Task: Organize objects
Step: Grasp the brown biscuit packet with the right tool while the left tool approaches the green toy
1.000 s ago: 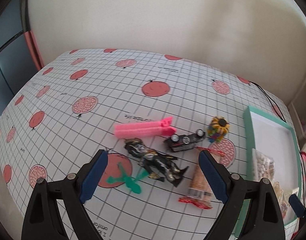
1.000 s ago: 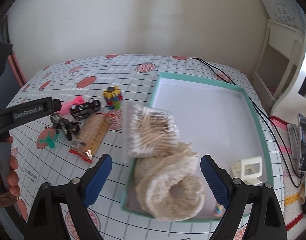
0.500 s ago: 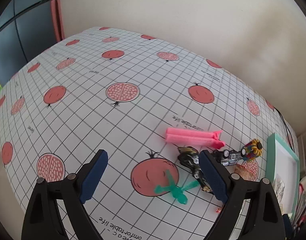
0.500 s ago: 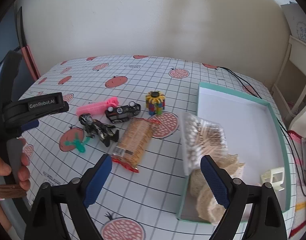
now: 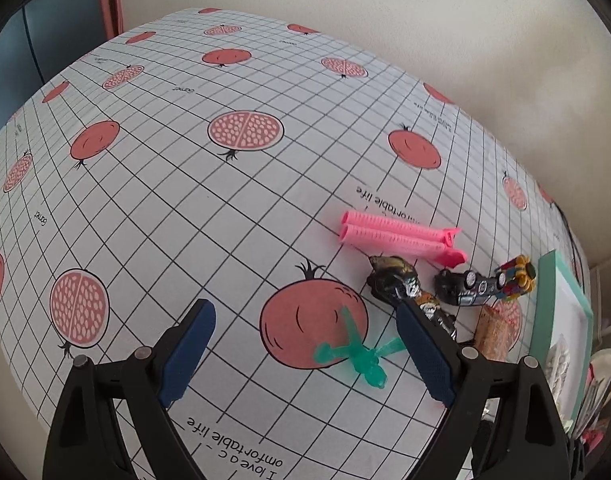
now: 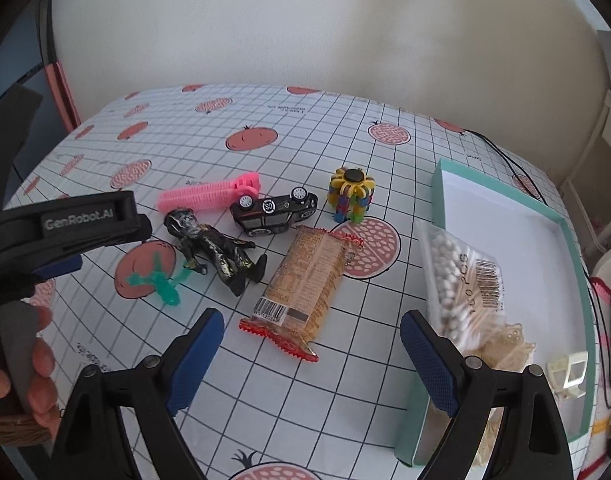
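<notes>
Both grippers empty, jaws apart. Right gripper (image 6: 311, 354) hovers just short of the snack packet (image 6: 303, 282), which lies flat on the tabletop (image 6: 385, 168) straight ahead between its fingers; judged the next pick. The teal box (image 6: 501, 188) to its right already holds a cotton swab bag (image 6: 461, 272). Left gripper (image 5: 305, 346) hangs over the green toy (image 5: 355, 354), with the figurine (image 5: 397, 282), toy car (image 5: 467, 286) and pink clip (image 5: 401, 236) beyond its right finger

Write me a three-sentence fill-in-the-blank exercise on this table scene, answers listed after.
1. The toy car lies with its wheels pointing ____.
2. The cotton swabs packet leans on the rim of the ____ box.
3. Both claws, left and right, are ____ and hold nothing.

Answers: up; teal; open
</notes>
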`<move>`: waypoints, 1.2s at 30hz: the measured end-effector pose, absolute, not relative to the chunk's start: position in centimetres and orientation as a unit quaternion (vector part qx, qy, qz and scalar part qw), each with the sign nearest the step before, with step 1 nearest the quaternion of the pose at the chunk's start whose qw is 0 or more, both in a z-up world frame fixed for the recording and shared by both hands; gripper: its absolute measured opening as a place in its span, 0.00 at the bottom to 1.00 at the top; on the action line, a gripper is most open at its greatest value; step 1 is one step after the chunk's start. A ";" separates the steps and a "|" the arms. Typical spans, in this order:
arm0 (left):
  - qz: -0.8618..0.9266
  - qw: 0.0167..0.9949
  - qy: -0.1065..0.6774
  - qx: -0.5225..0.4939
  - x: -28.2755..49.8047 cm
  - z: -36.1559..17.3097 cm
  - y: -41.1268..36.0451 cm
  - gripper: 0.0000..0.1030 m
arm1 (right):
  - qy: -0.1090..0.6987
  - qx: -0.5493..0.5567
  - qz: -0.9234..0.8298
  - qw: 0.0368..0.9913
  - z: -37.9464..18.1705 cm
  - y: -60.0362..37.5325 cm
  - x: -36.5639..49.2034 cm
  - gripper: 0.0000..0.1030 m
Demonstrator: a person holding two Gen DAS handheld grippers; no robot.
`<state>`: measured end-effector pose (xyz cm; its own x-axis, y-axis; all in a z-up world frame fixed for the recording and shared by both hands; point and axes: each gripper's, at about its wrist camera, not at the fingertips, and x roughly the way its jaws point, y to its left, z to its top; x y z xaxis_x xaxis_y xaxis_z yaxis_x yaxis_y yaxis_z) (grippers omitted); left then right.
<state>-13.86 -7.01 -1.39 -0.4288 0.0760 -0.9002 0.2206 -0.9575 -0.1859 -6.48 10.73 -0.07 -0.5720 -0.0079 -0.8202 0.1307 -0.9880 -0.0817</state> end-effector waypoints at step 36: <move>-0.815 0.017 0.048 0.578 -13.6 -3.8 -2.8 0.70 | 0.030 0.505 -0.862 0.035 -3.7 11.7 -9.2 0.56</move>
